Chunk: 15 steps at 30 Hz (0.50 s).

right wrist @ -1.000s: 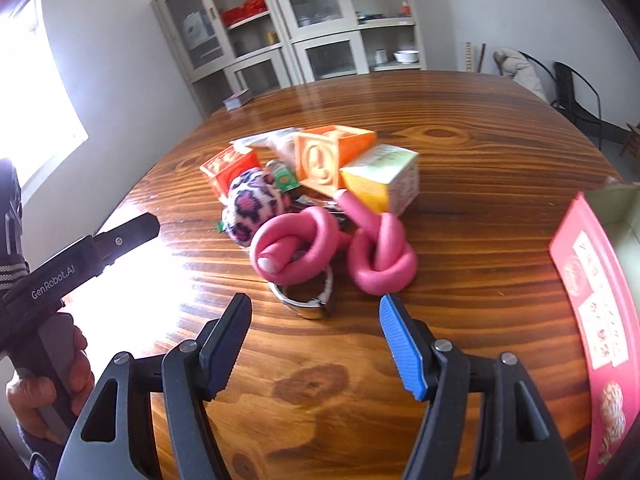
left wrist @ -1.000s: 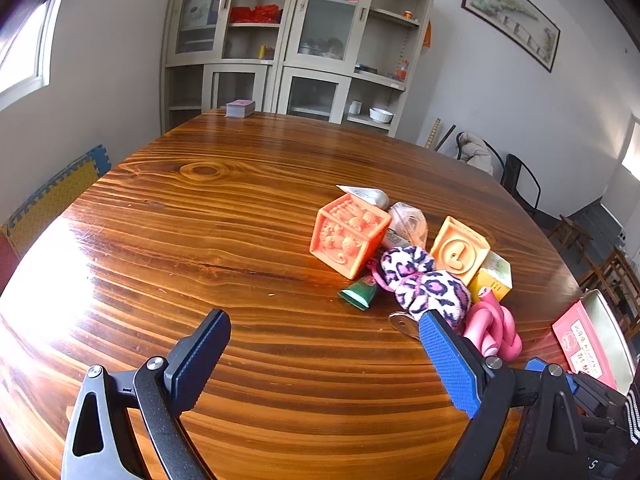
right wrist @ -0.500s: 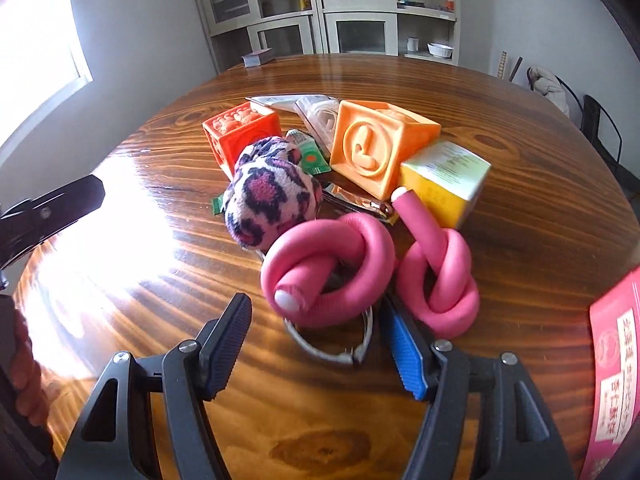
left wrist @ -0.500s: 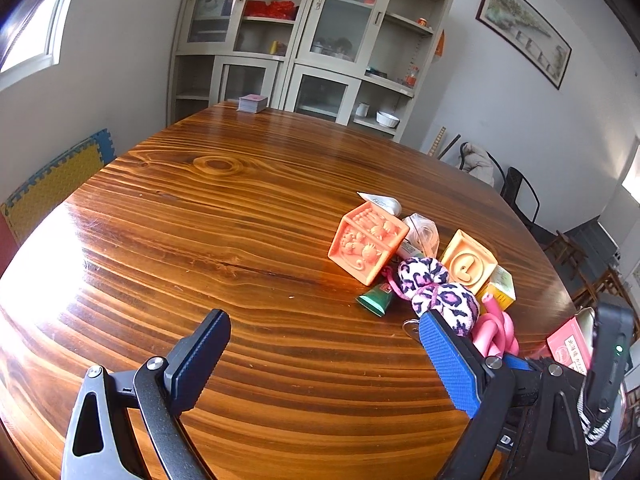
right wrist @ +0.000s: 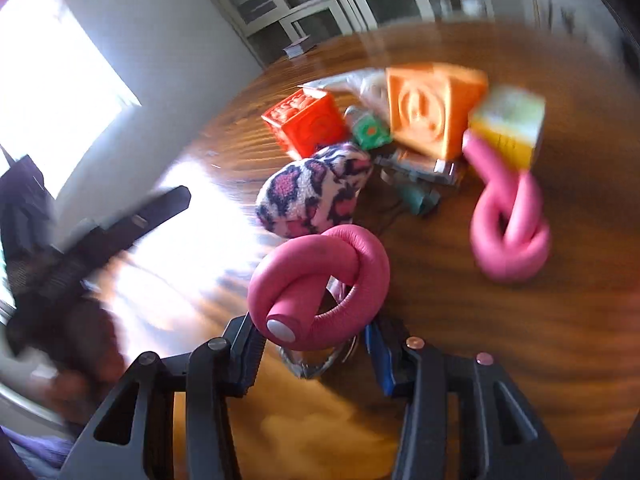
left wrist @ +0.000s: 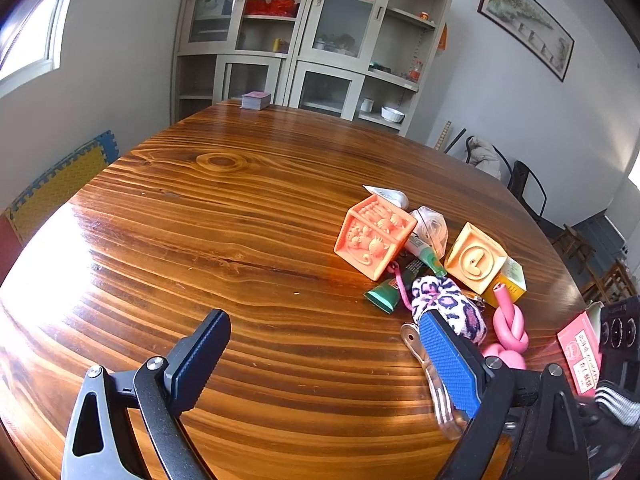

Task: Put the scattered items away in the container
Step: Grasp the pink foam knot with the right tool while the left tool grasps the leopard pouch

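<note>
1. Right claw (right wrist: 314, 338): clenched on the pink knotted tube (right wrist: 320, 280), lower centre of the blurred right wrist frame.
2. Left claw (left wrist: 324, 364): released, jaws wide apart over the worktop (left wrist: 240, 208), lower frame.
3. Scattered pile, right of left wrist frame: orange cube (left wrist: 374, 236), yellow-orange cube (left wrist: 475, 258), leopard-print plush (left wrist: 446, 306).
4. Red container (left wrist: 580, 354): far right edge.
</note>
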{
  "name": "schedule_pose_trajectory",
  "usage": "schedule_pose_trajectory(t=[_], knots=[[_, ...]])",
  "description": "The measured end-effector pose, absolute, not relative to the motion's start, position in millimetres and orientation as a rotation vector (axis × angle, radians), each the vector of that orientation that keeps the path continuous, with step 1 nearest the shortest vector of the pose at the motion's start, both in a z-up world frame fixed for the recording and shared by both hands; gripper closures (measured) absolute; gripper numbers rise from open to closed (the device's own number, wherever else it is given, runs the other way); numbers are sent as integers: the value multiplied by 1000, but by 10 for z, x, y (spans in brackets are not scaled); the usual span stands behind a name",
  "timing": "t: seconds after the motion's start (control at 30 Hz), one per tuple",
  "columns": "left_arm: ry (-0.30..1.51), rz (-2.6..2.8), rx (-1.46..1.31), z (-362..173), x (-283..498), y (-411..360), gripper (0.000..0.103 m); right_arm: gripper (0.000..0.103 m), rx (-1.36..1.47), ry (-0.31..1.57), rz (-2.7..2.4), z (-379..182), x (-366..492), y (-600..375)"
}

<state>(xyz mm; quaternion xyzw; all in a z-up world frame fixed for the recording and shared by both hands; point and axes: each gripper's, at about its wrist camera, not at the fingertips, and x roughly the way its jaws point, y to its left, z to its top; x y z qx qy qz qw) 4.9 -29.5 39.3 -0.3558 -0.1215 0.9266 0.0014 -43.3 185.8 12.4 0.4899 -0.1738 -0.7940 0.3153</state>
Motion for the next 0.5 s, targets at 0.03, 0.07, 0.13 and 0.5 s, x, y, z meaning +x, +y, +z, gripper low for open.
schedule_pose_trajectory(t=[0.03, 0.07, 0.13, 0.5], knots=[[-380, 2912, -1116, 390, 49, -297, 6, 54, 1299, -555, -2043, 78, -440, 1956], [-379, 2914, -1117, 387, 49, -298, 6, 54, 1304, -648, -1996, 23, -441, 2059], [-375, 2916, -1121, 377, 42, -294, 6, 54, 1306, -810, -1896, -91, -417, 2222], [-263, 2908, -1105, 360, 48, -102, 6, 55, 1217, -579, -2274, 134, -20, 2436]])
